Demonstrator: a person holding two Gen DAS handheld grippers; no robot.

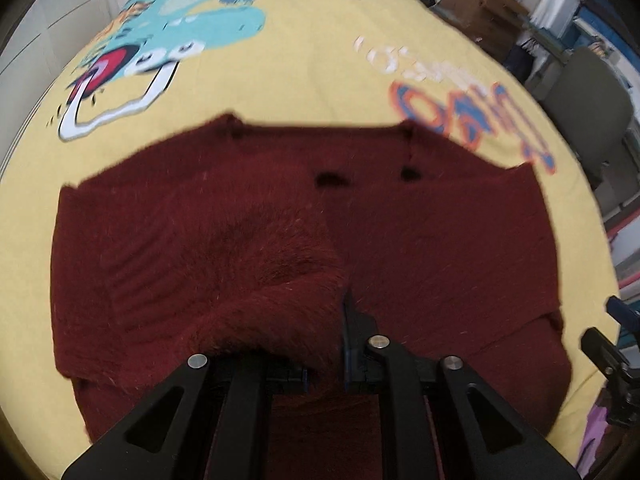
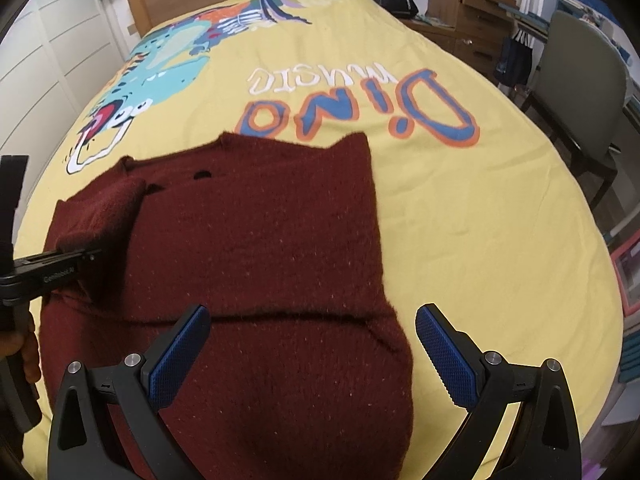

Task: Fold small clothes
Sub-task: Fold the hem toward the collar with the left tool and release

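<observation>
Garment: dark maroon fuzzy knit sweater (image 2: 256,248) lies spread flat on the yellow dinosaur-print bedspread (image 2: 480,220), collar edge at the far side, hem toward both grippers.
Long axis: runs away from the cameras, hem near, neckline far.
Left sleeve: fluffy maroon sleeve (image 1: 272,280) is lifted off the body panel and carried across it toward the middle.
Left gripper: left gripper (image 1: 326,364) is clamped on the sleeve's end, jaws drawn together with fabric bunched between them.
Right gripper: right gripper (image 2: 312,356) hangs over the near right part of the sweater, blue textured pads (image 2: 444,360) spread wide, nothing between them; whether they touch the knit I cannot tell.
Nearer hand: the left one, already holding cloth.
Key relation: the sleeve lies ahead of and left of the left gripper; my judgement is that it should be laid inward over the chest.
</observation>
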